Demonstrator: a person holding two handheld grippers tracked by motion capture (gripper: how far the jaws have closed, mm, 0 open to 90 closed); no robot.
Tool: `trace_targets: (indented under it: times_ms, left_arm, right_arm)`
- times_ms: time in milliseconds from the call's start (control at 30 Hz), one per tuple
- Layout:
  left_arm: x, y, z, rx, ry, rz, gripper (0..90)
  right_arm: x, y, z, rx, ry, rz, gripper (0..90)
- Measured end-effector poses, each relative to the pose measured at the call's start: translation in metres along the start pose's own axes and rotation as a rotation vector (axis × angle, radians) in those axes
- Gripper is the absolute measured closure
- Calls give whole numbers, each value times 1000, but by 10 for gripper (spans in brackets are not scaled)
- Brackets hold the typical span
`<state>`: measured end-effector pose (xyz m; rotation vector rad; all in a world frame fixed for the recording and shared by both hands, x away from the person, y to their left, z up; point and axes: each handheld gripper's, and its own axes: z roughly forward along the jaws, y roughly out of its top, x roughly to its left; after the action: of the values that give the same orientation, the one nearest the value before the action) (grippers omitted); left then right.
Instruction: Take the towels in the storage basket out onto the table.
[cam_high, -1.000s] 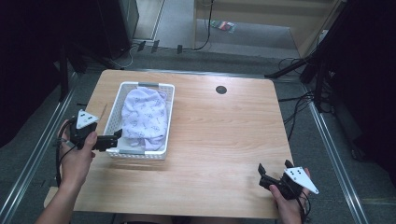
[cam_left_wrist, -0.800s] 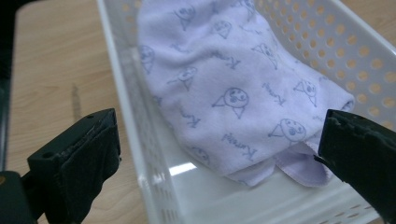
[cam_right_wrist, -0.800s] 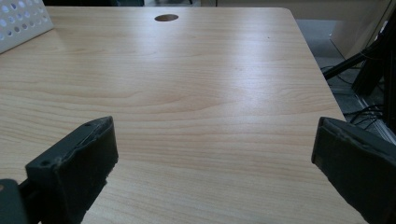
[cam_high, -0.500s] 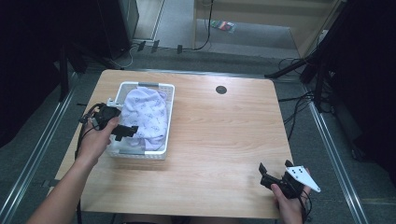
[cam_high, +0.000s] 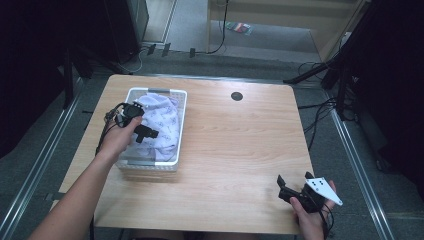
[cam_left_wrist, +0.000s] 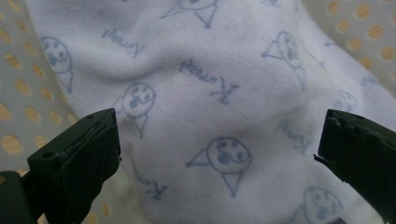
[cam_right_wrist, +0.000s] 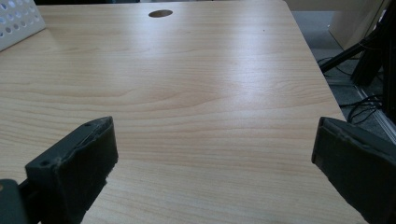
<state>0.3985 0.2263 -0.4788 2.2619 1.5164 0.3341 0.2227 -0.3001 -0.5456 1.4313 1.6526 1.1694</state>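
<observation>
A white perforated basket stands on the left half of the wooden table. Inside it lies a white cloth printed with small blue faces and lettering. My left gripper hangs open just over the cloth inside the basket, its jaws wide apart on either side of a fold in the left gripper view. Near the table's front right corner my right gripper rests open above bare wood, nothing between its jaws.
A round cable hole sits in the table's far middle; it is also in the right gripper view. A corner of the basket lies far left there. Cables and stands crowd the floor at the right.
My left gripper has swung from outside the basket's left edge to over the cloth inside it. The right gripper has stayed put.
</observation>
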Motion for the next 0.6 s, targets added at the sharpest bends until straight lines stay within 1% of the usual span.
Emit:
trace_targets:
  times_ms: [167, 200, 267, 333, 467, 500, 567, 600]
  left_arm:
    - [-4, 6, 18, 71, 12, -44, 0]
    - [-5, 7, 20, 78, 23, -45, 0]
    - [-8, 9, 22, 76, 28, -45, 0]
    - [-10, 9, 25, 85, 44, -22, 0]
    - [-12, 9, 28, 99, 55, -32, 0]
    - [-14, 9, 30, 100, 64, -31, 0]
    - [-16, 9, 32, 110, 63, -43, 0]
    - [-17, 8, 33, 107, 65, -46, 0]
  right_arm:
    - [0, 0, 1, 5, -4, -4, 1]
    - [0, 0, 1, 5, -4, -7, 1]
    - [0, 0, 1, 9, -9, -2, 1]
    - [0, 0, 1, 7, -10, -8, 0]
    - [1, 0, 2, 13, -16, -3, 1]
    - [1, 0, 2, 14, -18, -3, 0]
    - [1, 0, 2, 16, -19, -6, 0]
    - [1, 1, 2, 17, -19, -6, 0]
